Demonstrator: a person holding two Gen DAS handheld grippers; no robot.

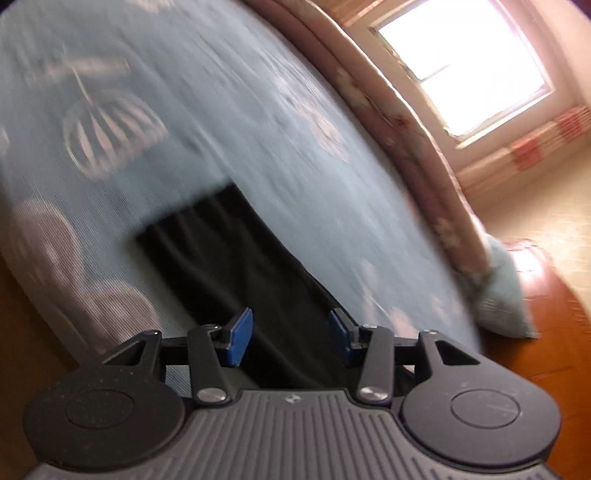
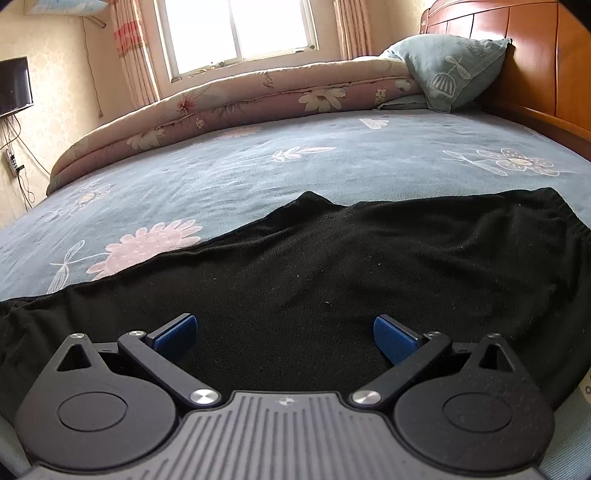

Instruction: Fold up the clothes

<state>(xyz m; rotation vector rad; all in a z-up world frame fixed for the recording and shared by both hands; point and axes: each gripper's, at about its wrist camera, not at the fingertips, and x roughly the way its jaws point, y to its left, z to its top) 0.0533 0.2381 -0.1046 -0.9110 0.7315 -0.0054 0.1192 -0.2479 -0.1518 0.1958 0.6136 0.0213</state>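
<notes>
A black garment [image 2: 332, 266] lies spread flat across the near part of a bed with a blue flowered sheet [image 2: 258, 162]. My right gripper [image 2: 286, 338] is open just above the garment's near edge, with nothing between its blue pads [image 2: 393, 338]. In the blurred, tilted left wrist view, a narrower end of the black garment [image 1: 236, 266] runs from the sheet [image 1: 221, 110] toward my left gripper [image 1: 291, 338]. The left gripper is open over that end, its blue pads [image 1: 242, 338] apart and empty.
A folded pink flowered quilt [image 2: 229, 107] lies along the far side of the bed. A blue-green pillow [image 2: 450, 77] leans on the wooden headboard [image 2: 535, 62] at the right. A window [image 2: 236, 29] and a wall TV [image 2: 13, 85] are behind.
</notes>
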